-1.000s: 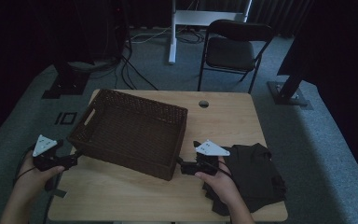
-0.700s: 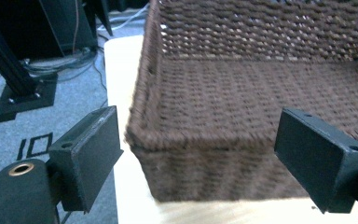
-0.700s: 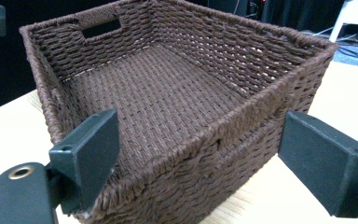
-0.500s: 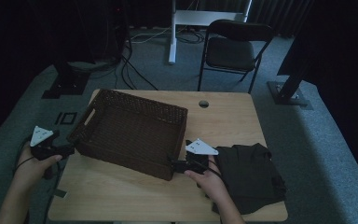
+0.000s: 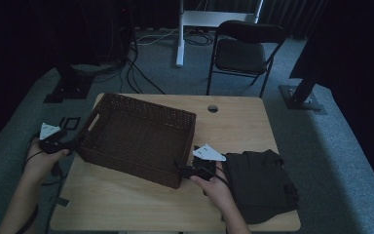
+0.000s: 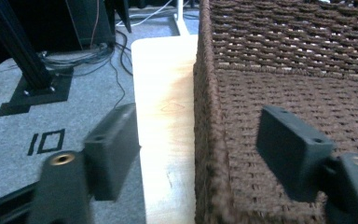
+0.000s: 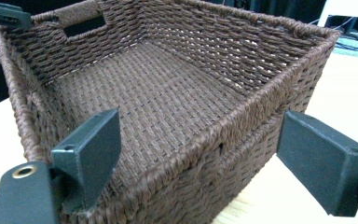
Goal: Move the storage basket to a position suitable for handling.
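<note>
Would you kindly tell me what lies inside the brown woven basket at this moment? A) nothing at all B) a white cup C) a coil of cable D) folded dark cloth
A: the right gripper view shows the basket's woven floor bare, and the folded dark cloth lies on the table beside it.

Dark brown rectangular woven basket (image 5: 141, 136): coarse rope-like weave, rough, matt. Pale wooden surface (image 5: 243, 126) beneath the basket: smooth, faint sheen. Black folded cloth (image 5: 260, 183) right of the basket: soft, matt. Jaws: matt black plastic.
</note>
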